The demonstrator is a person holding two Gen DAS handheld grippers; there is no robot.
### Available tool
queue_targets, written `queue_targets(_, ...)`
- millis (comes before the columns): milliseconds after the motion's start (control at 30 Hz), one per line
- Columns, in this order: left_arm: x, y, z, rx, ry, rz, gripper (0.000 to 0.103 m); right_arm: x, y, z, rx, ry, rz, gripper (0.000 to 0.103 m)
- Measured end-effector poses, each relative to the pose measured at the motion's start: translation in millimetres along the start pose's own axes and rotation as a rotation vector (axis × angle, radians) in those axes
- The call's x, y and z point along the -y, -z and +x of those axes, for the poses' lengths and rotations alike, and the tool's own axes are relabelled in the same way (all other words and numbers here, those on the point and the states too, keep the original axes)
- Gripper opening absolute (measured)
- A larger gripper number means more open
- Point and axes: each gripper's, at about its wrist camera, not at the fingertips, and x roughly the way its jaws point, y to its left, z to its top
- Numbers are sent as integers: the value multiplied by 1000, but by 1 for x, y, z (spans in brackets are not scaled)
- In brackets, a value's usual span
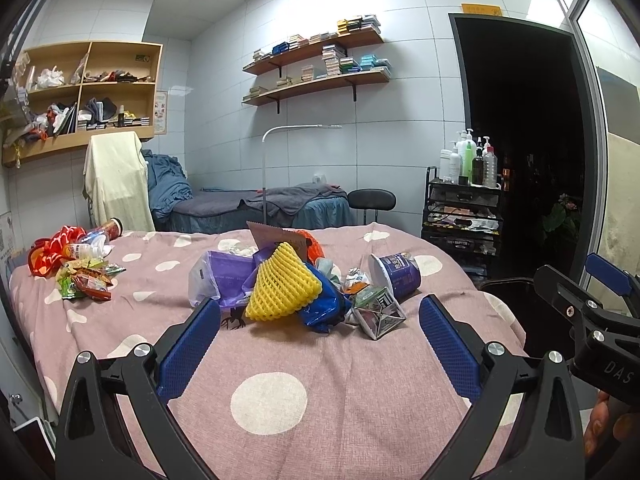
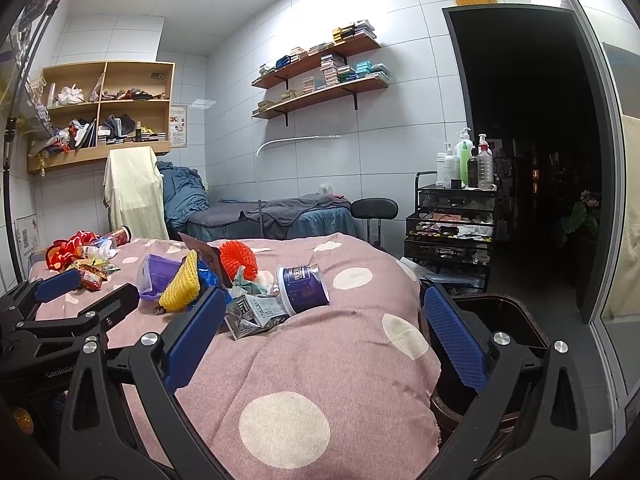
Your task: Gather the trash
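A heap of trash lies mid-bed on the pink dotted blanket (image 1: 272, 360): a yellow foam net (image 1: 280, 288), a blue wrapper (image 1: 324, 304), a purple bag (image 1: 224, 276), a crushed carton (image 1: 378, 314) and a tipped purple cup (image 1: 396, 272). My left gripper (image 1: 320, 348) hovers open just short of the heap, with nothing between its fingers. In the right wrist view the cup (image 2: 302, 284), the carton (image 2: 250, 312) and an orange foam net (image 2: 238, 258) show ahead of my open, empty right gripper (image 2: 326, 340). A dark bin (image 2: 496, 320) stands at the bed's right edge.
A second trash pile (image 1: 86, 274) with snack wrappers, a bottle and a red bag lies at the bed's far left. Beyond the bed are a massage table (image 1: 260, 204), a black stool (image 1: 372, 200), a black cart with bottles (image 1: 464, 216) and a dark doorway (image 1: 528, 140).
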Motion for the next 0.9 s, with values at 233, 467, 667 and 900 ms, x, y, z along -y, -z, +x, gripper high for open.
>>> queue_targets(233,0,0,2,-7,3,0,98,0,1,2,-5,2,0,98)
queue_targets(467,1,1,4,-12,5,1,98,1,2,3,-7,2,1,98)
queue_targets(667,2,2,4,-13,5,2,98,3,4,7,-13,3,3,98)
queue_targets(900,2,2,4,-12,4,2,98,3,5,8,-15,2,2,98)
